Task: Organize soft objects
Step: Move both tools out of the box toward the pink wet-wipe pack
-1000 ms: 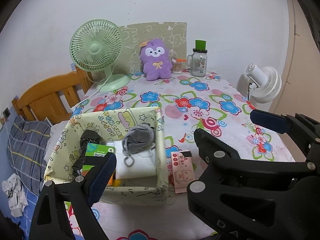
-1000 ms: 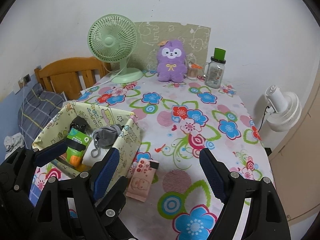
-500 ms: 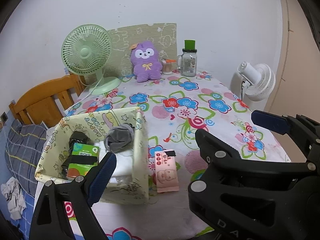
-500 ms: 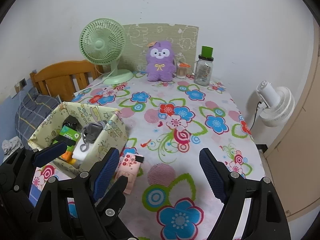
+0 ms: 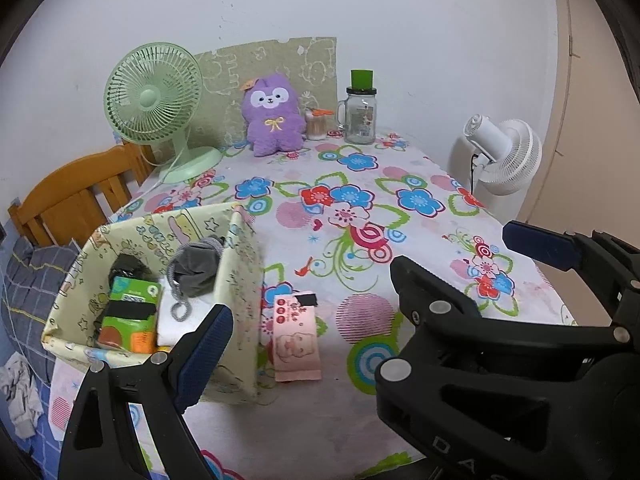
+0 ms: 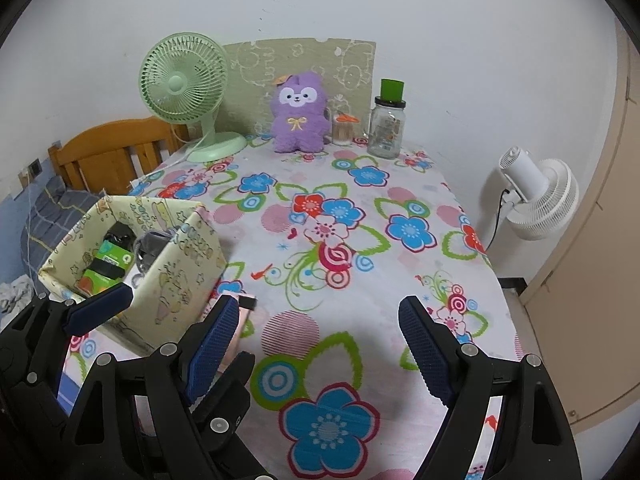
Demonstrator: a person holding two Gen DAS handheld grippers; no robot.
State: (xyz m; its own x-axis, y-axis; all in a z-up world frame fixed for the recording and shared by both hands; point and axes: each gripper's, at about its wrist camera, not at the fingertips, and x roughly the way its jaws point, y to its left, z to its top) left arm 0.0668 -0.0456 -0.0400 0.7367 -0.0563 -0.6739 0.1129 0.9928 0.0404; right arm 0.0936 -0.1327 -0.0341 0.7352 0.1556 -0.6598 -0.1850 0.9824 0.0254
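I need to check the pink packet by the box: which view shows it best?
Left wrist: the pink packet lies in full view on the tablecloth beside the box. In the right wrist view, only a sliver shows behind a blue pad.

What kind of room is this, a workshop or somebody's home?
Most likely a bedroom at home: a wooden bed frame with bedding stands beside a table under a flowered cloth, where a purple plush toy sits by a green desk fan.
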